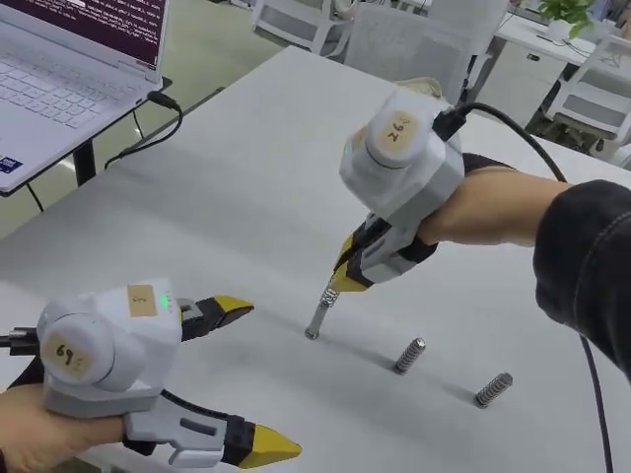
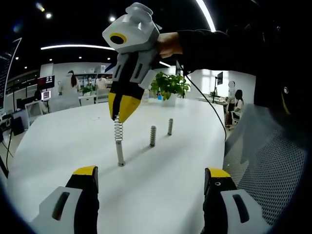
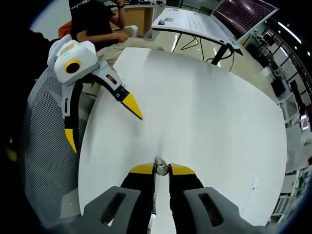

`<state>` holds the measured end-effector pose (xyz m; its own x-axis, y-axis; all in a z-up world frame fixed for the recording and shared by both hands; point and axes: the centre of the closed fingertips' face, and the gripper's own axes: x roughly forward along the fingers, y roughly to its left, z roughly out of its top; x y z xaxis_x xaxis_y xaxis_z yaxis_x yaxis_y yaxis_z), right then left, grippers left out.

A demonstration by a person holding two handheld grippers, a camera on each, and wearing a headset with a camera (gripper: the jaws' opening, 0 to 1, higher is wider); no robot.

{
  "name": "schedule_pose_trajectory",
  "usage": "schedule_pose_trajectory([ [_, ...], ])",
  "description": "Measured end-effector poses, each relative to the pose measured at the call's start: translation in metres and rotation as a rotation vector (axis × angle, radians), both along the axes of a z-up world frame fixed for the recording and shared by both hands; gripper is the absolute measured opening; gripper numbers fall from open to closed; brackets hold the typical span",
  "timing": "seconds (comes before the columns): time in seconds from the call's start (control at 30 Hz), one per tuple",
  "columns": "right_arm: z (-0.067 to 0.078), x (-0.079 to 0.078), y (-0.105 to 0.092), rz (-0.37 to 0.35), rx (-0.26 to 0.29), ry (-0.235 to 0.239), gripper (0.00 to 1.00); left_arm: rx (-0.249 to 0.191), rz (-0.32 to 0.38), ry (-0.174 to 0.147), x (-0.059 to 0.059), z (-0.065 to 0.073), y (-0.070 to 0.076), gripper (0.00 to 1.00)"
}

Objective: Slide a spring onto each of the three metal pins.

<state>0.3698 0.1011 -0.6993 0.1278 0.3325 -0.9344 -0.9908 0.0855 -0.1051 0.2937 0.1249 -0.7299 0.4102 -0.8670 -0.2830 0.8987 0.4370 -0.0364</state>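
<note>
Three metal pins stand on the white table. My right gripper (image 1: pixel 343 279) is shut on a spring (image 1: pixel 328 295) that sits over the top of the nearest pin (image 1: pixel 316 320). From the left gripper view the same spring (image 2: pixel 118 129) hangs on that pin (image 2: pixel 119 153) below the right gripper (image 2: pixel 120 113). In the right gripper view the spring (image 3: pixel 161 168) shows between the yellow fingertips. Two other pins (image 1: pixel 409 356) (image 1: pixel 492 389) each carry a spring. My left gripper (image 1: pixel 251 379) stands open at the lower left, holding nothing.
A laptop (image 1: pixel 69 69) sits on a stand at the top left, with a black cable (image 1: pixel 158 123) hanging beside it. White chairs (image 1: pixel 394 39) and a desk stand beyond the table's far edge. A mesh chair (image 2: pixel 273 161) is at the table's side.
</note>
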Motion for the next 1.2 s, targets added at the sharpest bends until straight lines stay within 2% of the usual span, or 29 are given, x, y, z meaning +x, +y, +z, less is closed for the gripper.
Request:
schedule_pose_trajectory([
  [0.4,-0.008,0.006,-0.001,-0.002,-0.005,0.012,0.07,0.006,-0.004,0.005,0.0,-0.002,0.001,0.85],
  [1.2,-0.039,0.01,-0.001,-0.021,-0.018,0.035,0.08,0.015,-0.004,0.014,0.001,-0.004,0.002,0.83],
])
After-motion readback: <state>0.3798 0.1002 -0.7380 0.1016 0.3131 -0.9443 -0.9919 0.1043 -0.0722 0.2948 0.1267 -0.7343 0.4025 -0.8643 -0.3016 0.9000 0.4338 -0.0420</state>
